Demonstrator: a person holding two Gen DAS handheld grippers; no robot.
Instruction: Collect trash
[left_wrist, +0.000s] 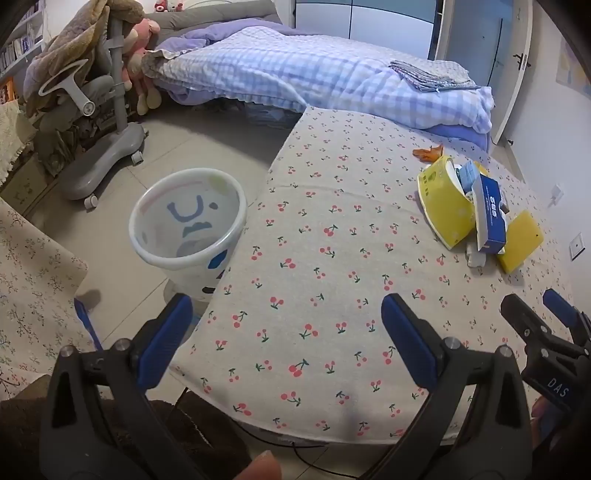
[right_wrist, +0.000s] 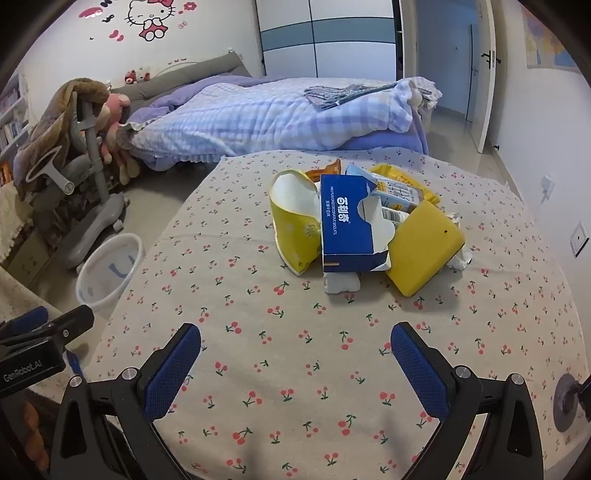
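Note:
A pile of trash lies on the cherry-print table (right_wrist: 295, 350): a torn blue box (right_wrist: 345, 225), a yellow curled wrapper (right_wrist: 293, 229), a yellow flat pack (right_wrist: 421, 247), white crumpled paper (right_wrist: 341, 284) and more wrappers behind. The pile also shows in the left wrist view, where the blue box (left_wrist: 489, 218) lies at the far right. A white bin (left_wrist: 188, 229) stands on the floor at the table's left edge. My left gripper (left_wrist: 288, 310) is open and empty near the table's front left corner. My right gripper (right_wrist: 295, 343) is open and empty, short of the pile.
A bed with a blue checked quilt (right_wrist: 266, 114) stands behind the table. A grey wheeled chair draped with blankets (left_wrist: 92, 110) stands on the floor at left. A floral-covered surface (left_wrist: 26, 277) is at the near left. A wall is at right.

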